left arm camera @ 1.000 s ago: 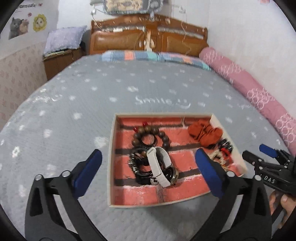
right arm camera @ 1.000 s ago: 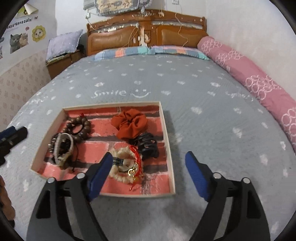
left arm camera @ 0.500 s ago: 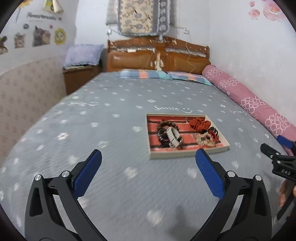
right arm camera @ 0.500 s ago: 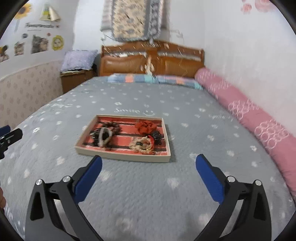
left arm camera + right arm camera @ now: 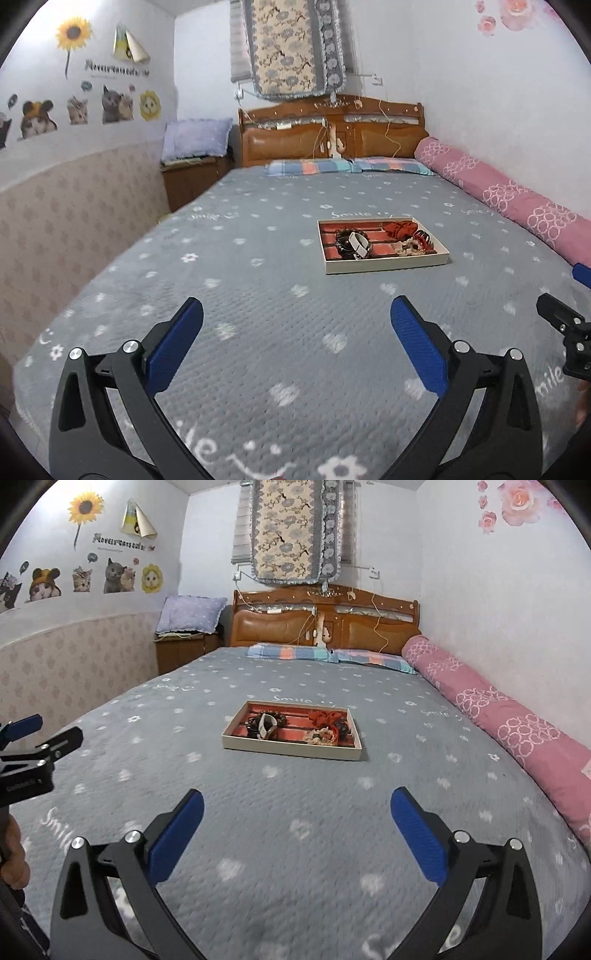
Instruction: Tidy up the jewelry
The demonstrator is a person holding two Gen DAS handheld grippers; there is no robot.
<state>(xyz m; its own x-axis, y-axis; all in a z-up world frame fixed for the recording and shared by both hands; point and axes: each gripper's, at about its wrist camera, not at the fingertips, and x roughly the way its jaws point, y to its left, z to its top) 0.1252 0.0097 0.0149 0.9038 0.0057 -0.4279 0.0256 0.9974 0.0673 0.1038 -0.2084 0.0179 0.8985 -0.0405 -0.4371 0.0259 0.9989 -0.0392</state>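
A shallow tray (image 5: 384,265) with a brick-pattern floor lies on the grey bedspread, far ahead of both grippers; it also shows in the right wrist view (image 5: 288,748). It holds a white band on dark bracelets (image 5: 357,242), an orange scrunchie (image 5: 402,229), a black claw clip and a cream furry tie (image 5: 322,735). My left gripper (image 5: 295,321) is open and empty, well short of the tray. My right gripper (image 5: 297,812) is open and empty, also well back from it.
The grey flowered bedspread (image 5: 258,295) fills the foreground. A pink bolster (image 5: 517,723) lies along the right wall. A wooden headboard (image 5: 332,136) and striped pillows stand at the far end. A nightstand with a purple cushion (image 5: 195,144) stands far left.
Both grippers have pulled far back from the tray, which was right under them a second ago. Both stay open and empty. The tray's contents have not moved.
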